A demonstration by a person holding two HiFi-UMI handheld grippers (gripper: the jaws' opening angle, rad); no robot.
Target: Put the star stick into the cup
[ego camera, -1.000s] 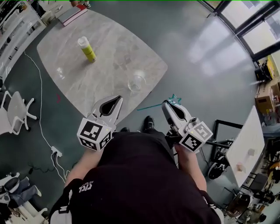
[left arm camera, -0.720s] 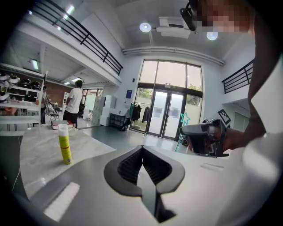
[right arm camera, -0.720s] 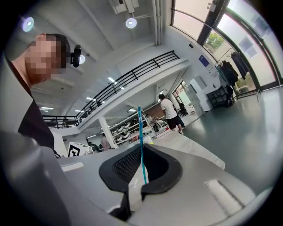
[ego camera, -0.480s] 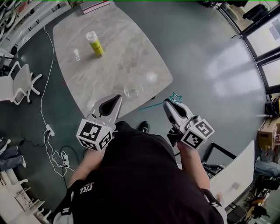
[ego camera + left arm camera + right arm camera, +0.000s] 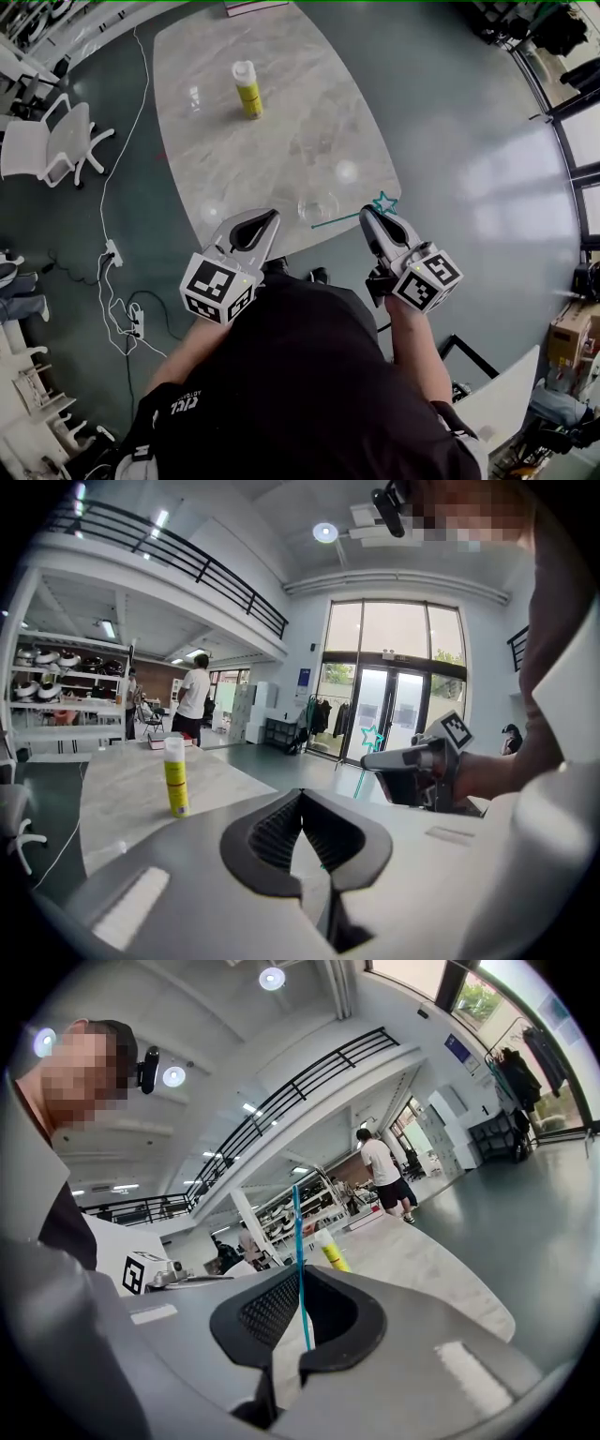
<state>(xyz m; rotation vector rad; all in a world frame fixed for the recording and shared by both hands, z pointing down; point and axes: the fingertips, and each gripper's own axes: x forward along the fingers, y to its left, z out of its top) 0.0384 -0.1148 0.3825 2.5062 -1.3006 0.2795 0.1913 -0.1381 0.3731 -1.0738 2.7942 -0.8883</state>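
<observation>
Right tongs (image 5: 373, 214) are clamped on my star stick (image 5: 342, 218), left tongs (image 5: 265, 217) pinched shut, empty, both near the cup (image 5: 318, 207) at the table (image 5: 281, 131) edge.

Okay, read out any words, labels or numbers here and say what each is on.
No text reads clearly.
White print on the black shirt: upside down, too blurred.
Yellow bottle label: too small.
Cubes on the left hand-held gripper and right hand-held gripper: square markers, no words.

Big open lab or office hall: mezzanine railing (image 5: 178, 553), glass entrance doors (image 5: 394, 710), storage shelves (image 5: 56, 696), swivel chair (image 5: 54, 141) beside marble table (image 5: 291, 141), glossy grey floor (image 5: 450, 112).
</observation>
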